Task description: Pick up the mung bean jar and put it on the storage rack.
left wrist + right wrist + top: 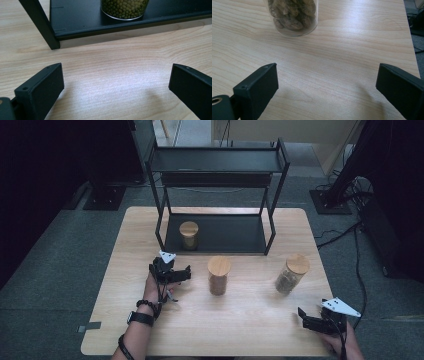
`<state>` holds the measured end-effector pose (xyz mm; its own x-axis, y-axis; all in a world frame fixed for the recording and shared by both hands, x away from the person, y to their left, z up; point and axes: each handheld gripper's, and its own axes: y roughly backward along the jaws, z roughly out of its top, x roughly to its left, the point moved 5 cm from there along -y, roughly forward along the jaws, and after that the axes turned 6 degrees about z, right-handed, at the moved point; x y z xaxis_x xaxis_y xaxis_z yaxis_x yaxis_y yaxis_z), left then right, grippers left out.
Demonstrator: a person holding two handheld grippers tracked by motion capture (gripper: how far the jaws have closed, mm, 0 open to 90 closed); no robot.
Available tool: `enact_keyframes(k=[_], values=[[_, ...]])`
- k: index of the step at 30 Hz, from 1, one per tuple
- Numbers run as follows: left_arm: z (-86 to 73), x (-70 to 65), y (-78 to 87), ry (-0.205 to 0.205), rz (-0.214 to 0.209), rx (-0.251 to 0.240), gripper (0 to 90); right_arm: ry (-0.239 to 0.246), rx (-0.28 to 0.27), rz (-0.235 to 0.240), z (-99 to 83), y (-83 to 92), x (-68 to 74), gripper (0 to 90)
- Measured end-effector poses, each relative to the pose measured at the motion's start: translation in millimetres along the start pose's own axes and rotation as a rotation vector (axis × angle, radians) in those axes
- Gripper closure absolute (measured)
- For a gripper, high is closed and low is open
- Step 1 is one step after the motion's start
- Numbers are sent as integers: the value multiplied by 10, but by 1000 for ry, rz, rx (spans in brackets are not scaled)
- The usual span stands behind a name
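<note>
A light wooden tabletop with rounded corners stands on grey carpet. A black two-tier metal rack sits at its far edge, near the middle. Black stand bases rest on the floor beyond the far corners, cables trail past the right edge, and the left side lies in darkness.

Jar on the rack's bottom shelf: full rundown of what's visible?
The jar on the bottom shelf is a clear glass cylinder with a round light wooden lid, closed. It holds small green round beans, seen close in the left gripper view. It stands upright on the black rack's lower shelf, toward that shelf's left end. Nothing else touches it; the left gripper sits open in front, apart.
</note>
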<state>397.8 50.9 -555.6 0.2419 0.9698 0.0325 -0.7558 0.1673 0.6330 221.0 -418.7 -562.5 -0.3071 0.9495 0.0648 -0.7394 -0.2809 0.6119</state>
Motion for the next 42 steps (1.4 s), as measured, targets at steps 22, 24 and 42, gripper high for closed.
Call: enact_keyframes(k=[22,24,42], values=[[-98,49,120,-5,-8,-4,3,2,2,-1,-1,-2,1,40],[-104,54,127,-5,-9,-4,3,1,2,-2,-1,-1,1,39],[-179,60,216,-25,-7,-8,3,6,2,-7,0,-4,10,36]])
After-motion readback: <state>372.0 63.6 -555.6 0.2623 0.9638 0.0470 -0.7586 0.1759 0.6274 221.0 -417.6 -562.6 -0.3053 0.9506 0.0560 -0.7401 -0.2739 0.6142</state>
